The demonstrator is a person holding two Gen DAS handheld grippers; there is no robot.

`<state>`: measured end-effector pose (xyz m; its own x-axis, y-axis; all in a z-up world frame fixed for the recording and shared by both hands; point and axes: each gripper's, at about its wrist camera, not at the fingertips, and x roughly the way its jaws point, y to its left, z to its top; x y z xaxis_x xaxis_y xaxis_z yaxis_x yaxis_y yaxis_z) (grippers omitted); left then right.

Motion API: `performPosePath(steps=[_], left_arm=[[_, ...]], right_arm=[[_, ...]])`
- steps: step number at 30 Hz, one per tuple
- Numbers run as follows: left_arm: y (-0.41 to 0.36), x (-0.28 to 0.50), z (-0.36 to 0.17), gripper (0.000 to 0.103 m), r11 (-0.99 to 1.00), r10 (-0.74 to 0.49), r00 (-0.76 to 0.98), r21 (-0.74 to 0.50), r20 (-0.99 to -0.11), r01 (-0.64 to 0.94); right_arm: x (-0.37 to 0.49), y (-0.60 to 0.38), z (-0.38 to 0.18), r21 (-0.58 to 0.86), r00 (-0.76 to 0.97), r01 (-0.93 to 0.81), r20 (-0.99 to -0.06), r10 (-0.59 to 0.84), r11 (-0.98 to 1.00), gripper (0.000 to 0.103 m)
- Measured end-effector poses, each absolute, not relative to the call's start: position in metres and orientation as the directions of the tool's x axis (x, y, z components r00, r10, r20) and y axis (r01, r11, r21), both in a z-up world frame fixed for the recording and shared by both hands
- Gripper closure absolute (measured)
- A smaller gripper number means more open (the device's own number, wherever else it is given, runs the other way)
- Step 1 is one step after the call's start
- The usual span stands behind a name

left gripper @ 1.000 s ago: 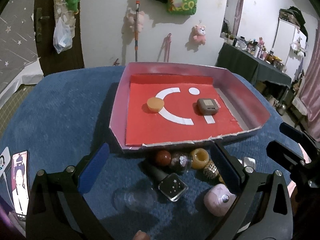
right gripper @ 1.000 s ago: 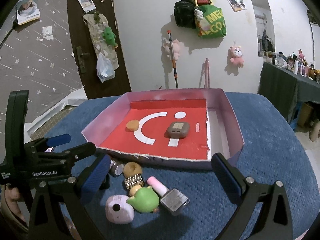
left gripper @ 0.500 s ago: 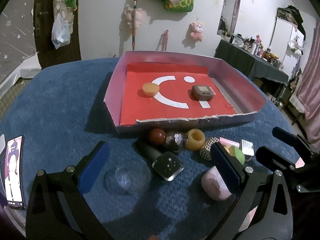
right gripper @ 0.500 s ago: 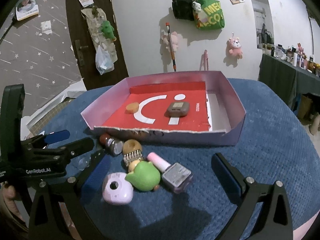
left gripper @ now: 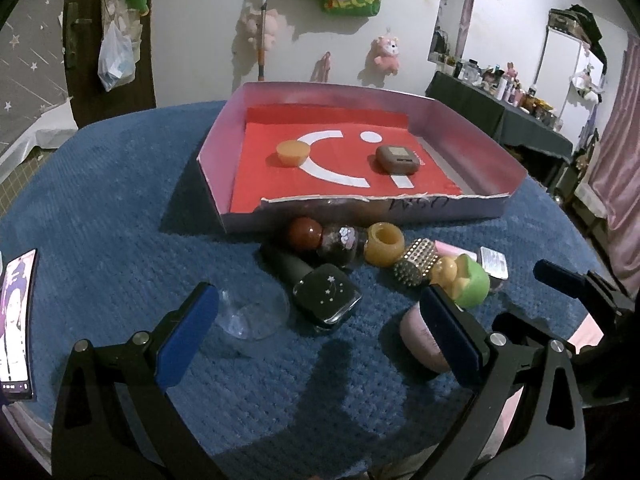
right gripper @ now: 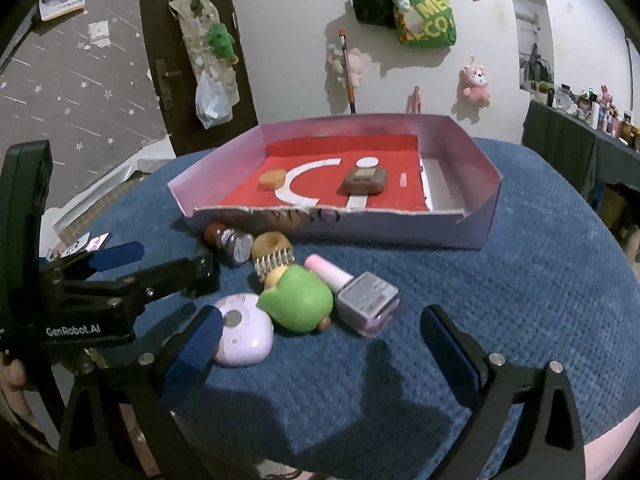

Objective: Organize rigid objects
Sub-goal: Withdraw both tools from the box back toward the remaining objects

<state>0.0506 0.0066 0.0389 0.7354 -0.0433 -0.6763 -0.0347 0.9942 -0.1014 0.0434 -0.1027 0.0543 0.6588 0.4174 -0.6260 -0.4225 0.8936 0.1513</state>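
Glass on the black nail-polish bottle [left gripper: 326,294] at twelve o'clock is slick, so take its flat sides while your left tongs [left gripper: 320,336] gape empty and your right tongs [right gripper: 320,344], also empty, are closing.

Two low wrist views; shared tray [left gripper: 508,184] ahead

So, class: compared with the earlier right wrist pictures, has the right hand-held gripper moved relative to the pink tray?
Yes. The right hand-held gripper has dropped and advanced toward the pile before the pink tray; its jaws, closing slightly, hold nothing.
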Motion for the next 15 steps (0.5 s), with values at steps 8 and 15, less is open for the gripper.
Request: performPosePath(steps=[8, 15], left_arm=[[0.015, 0.052, 0.033, 0.002, 0.995, 0.001, 0.736, -0.07, -0.677, -0.065], [0.022, 0.064, 0.018, 0.01, 0.991, -0.043, 0.693, -0.121, -0.719, -0.064]], right_arm=[[0.032, -0.087, 0.045, 0.166, 0.609, -0.498, -0.632, 0.479, 0.851, 0.011], [0.025, -0.062, 0.037, 0.157, 0.546, -0.592, -0.644, 0.536, 0.791, 0.024]])
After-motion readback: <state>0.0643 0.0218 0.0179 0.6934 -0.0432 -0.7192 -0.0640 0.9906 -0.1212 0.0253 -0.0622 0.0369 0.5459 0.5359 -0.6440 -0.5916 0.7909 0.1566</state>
